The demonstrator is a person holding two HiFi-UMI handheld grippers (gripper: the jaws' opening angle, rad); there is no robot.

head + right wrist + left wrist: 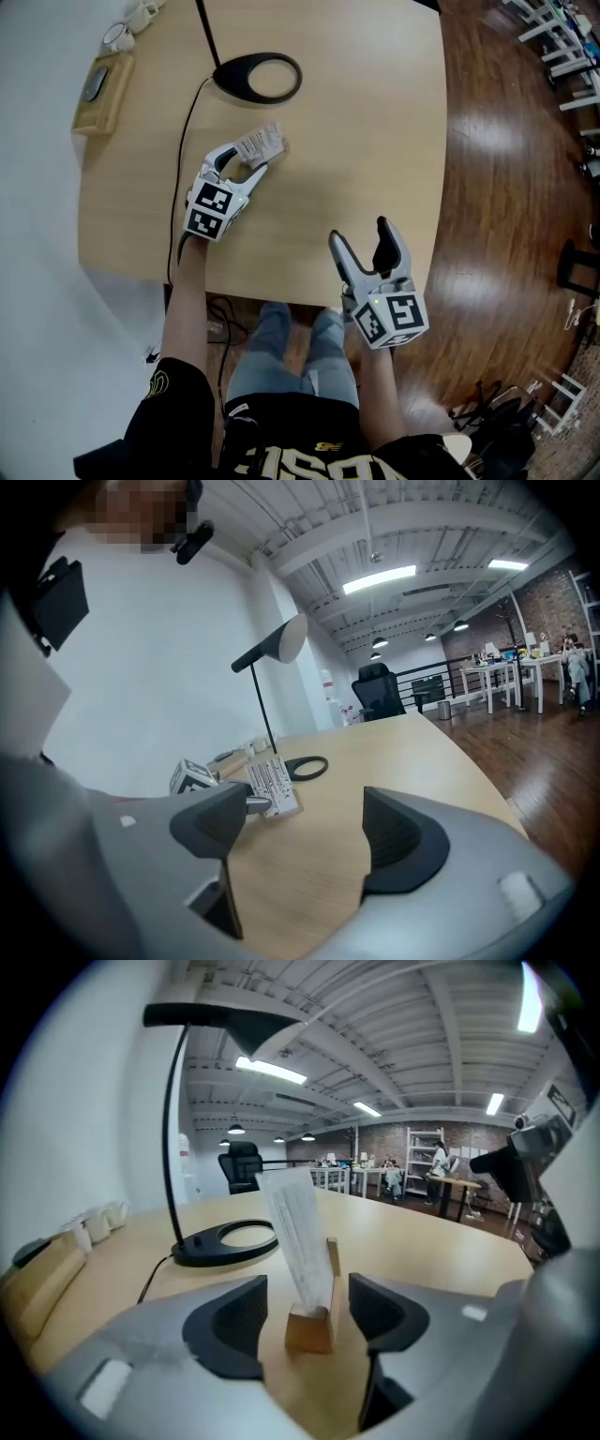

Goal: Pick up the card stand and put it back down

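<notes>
The card stand (311, 1324) is a small wooden block holding a tall white printed card (298, 1232), and it stands on the light wooden table (356, 141). My left gripper (305, 1321) sits around the stand, with a narrow gap showing between the block and each pad, so it is open. In the head view the stand's card (261, 143) lies at the tips of the left gripper (246, 161). My right gripper (359, 234) hovers open and empty near the table's front edge. From the right gripper (305, 827) the card stand (272, 787) shows well ahead to the left.
A black lamp with a ring base (258, 77) stands behind the stand, and its cable (183, 141) runs down the table's left side. A wooden tray (101, 94) and white cups (127, 28) sit at the far left corner. Dark wood floor (506, 187) lies to the right.
</notes>
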